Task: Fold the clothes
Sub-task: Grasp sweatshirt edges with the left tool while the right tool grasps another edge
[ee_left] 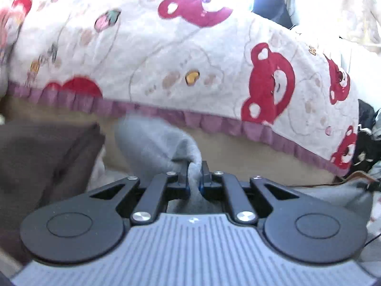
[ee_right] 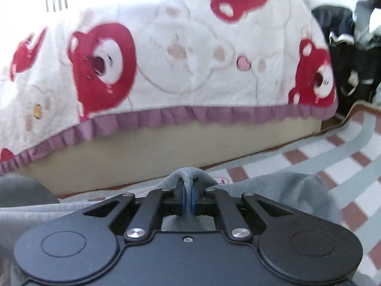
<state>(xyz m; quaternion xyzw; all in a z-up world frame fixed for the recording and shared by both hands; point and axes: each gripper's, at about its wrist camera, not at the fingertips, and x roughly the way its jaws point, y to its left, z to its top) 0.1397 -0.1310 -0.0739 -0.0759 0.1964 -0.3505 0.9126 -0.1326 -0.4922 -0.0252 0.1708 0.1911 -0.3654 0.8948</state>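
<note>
A white plush blanket printed with red bears and edged in a purple frill (ee_right: 181, 71) drapes over a beige bed (ee_right: 147, 152). Below its edge, a grey fleece garment (ee_right: 281, 190) lies over a checked red-and-white mat (ee_right: 345, 166). The left gripper (ee_left: 194, 174) and right gripper (ee_right: 188, 190) each pinch a bunched fold of it

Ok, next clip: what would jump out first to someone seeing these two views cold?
The white fleece blanket with red bears and a purple frill fills the background of both views, draped over a beige base. In front, the left gripper and right gripper each pinch a bunch of the soft grey garment, above a checked floor mat.
</note>
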